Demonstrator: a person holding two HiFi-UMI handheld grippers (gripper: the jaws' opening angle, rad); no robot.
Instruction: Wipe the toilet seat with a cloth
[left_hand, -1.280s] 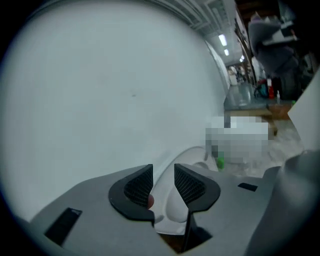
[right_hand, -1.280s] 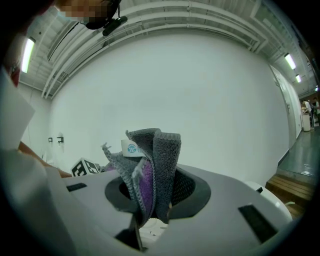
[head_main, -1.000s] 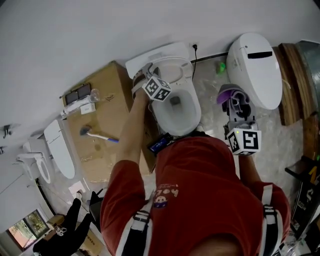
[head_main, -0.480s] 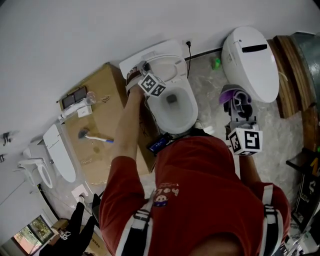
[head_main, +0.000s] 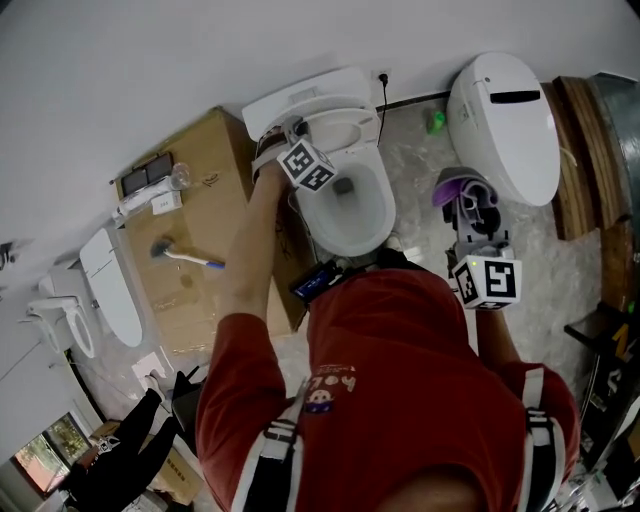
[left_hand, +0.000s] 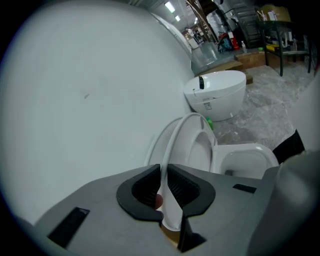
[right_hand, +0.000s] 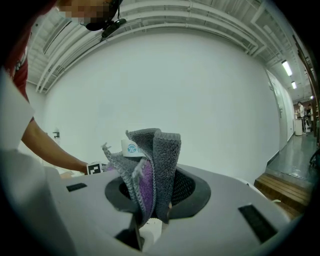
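Head view: we look steeply down over a person in a red shirt (head_main: 400, 400) who stands at an open white toilet (head_main: 330, 235) set against a pale wall. The person's left arm reaches forward, and the left gripper (head_main: 290, 135) meets the raised part of the toilet by the tank. The right gripper (head_main: 472, 200) is held out to the right of the bowl, over the marbled floor and well apart from the toilet. A bunched cloth (head_main: 450, 187) shows purple at its tip.

In the left gripper view, the dark fingers (left_hand: 145, 187) have just been closing, and they now pinch the thin white edge of the upturned toilet seat (left_hand: 176, 140). The seat runs up from between them in a curve. Beyond it we see the open bowl.

In the right gripper view, the fingers (right_hand: 187, 187) are clamped on the cloth (grey outside, purple within), which stands up folded between them in front of the plain wall. A small white label sits near its top.

To the left of the toilet stands a cardboard box (head_main: 200, 210) with a blue-handled brush (head_main: 185, 258) lying on top. A second toilet (head_main: 505, 125), its lid down, stands to the right, with a small green object (head_main: 437, 122) on the floor beside it.
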